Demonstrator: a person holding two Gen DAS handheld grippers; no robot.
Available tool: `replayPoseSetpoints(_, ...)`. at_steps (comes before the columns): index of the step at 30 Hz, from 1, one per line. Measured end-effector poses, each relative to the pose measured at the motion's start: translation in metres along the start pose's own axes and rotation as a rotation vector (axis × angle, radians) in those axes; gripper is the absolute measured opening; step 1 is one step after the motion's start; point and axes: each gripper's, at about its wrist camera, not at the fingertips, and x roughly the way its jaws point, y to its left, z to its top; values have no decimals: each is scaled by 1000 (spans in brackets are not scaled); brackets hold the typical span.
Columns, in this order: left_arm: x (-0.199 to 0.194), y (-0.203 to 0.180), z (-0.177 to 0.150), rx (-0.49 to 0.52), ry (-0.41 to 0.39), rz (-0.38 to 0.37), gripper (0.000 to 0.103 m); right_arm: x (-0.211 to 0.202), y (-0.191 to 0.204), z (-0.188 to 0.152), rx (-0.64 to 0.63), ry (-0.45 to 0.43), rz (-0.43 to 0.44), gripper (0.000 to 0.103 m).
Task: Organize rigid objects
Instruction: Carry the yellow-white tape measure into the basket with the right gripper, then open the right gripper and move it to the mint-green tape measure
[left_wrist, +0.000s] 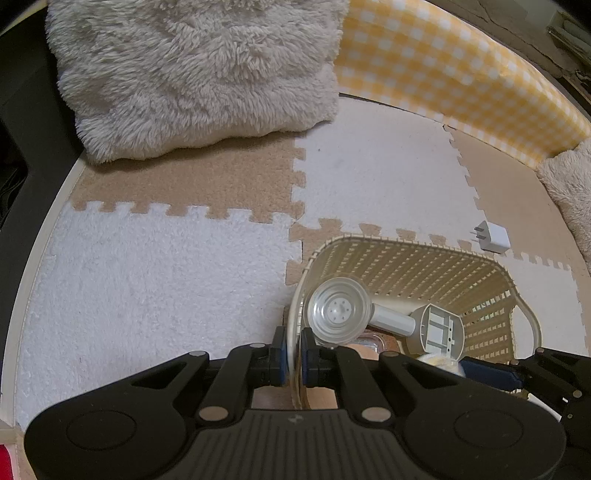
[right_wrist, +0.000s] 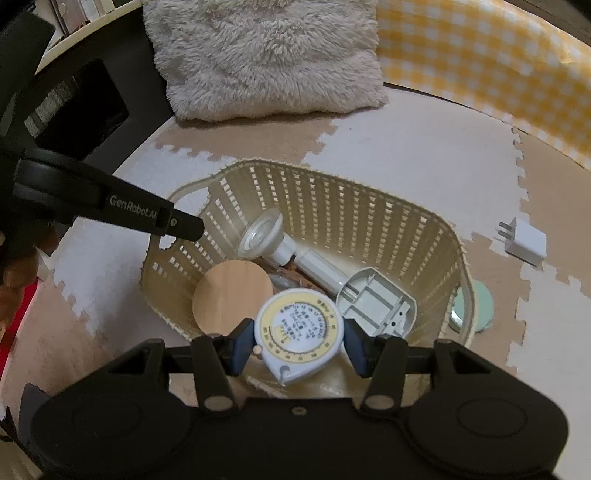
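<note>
In the right wrist view the right gripper (right_wrist: 300, 345) is holding a round white tape measure (right_wrist: 298, 331) between its blue pads, low in the centre of the frame, just over the near edge of the cream basket (right_wrist: 369, 206). The measure's face is showing a yellow ring of numbers and small print, too fine to read. Inside the basket a wooden disc (right_wrist: 231, 295) is lying left of the measure, w/ a white handheld fan (right_wrist: 314, 266) running diagonally behind it, head at upper left, open base at lower right. The left gripper (left_wrist: 294, 360) is clamping the basket's rim at the bottom centre of the left wrist view, jaws narrow, one pad on each side of the wall; its arm, seen at the left of the right wrist view, is reading "GenRobot.AI". A white charger plug (right_wrist: 524, 242) is lying on the puzzle mat (right_wrist: 424, 147) at right, apart from the basket, and a green disc (right_wrist: 480, 306) is peeking out just beyond the basket's right wall.
</note>
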Motion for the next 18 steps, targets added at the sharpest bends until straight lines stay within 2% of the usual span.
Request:
replayPoseSetpoints(8, -1, -1, 0, 1, -2, 0, 7, -2, -2, -1, 9, -2, -7, 59)
replayPoseSetpoints(18, -1, -2, 0, 2, -2, 1, 7, -6, -4, 0, 29, -15, 6, 59)
